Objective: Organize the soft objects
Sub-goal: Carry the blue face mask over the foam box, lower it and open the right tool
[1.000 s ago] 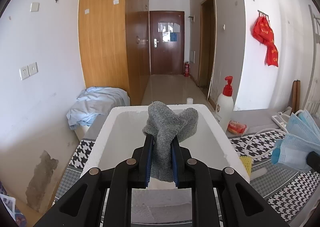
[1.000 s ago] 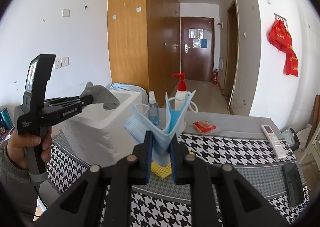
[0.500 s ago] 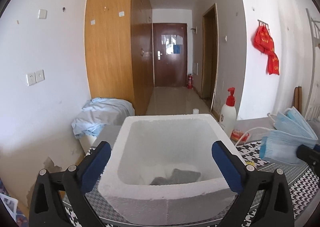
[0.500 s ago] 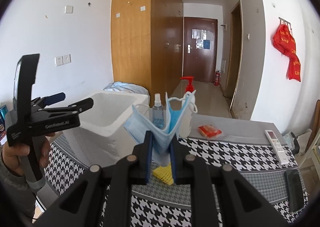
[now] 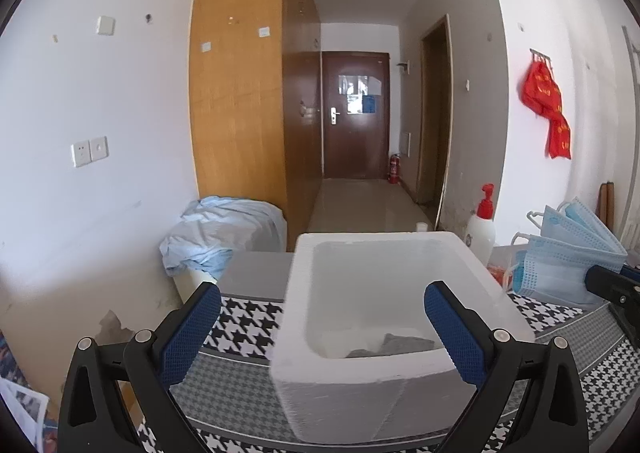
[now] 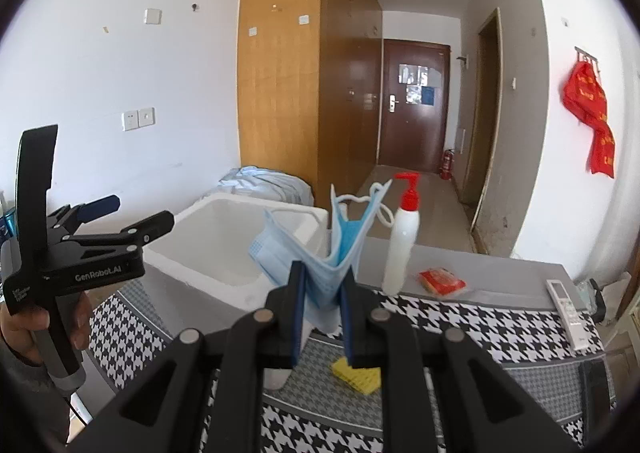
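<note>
A white foam box (image 5: 384,369) stands on the checked table cloth (image 6: 460,317). A grey cloth (image 5: 394,346) lies at the bottom of the box, against its near wall. The left gripper (image 5: 322,319) hangs just in front of the box with its 2 fingers spread wide and nothing between them. To the right of the box, the right gripper (image 6: 322,285) pinches a bunch of blue face masks (image 6: 320,249), which fan upward. A pump bottle (image 6: 402,241) stands behind the box's right corner.
</note>
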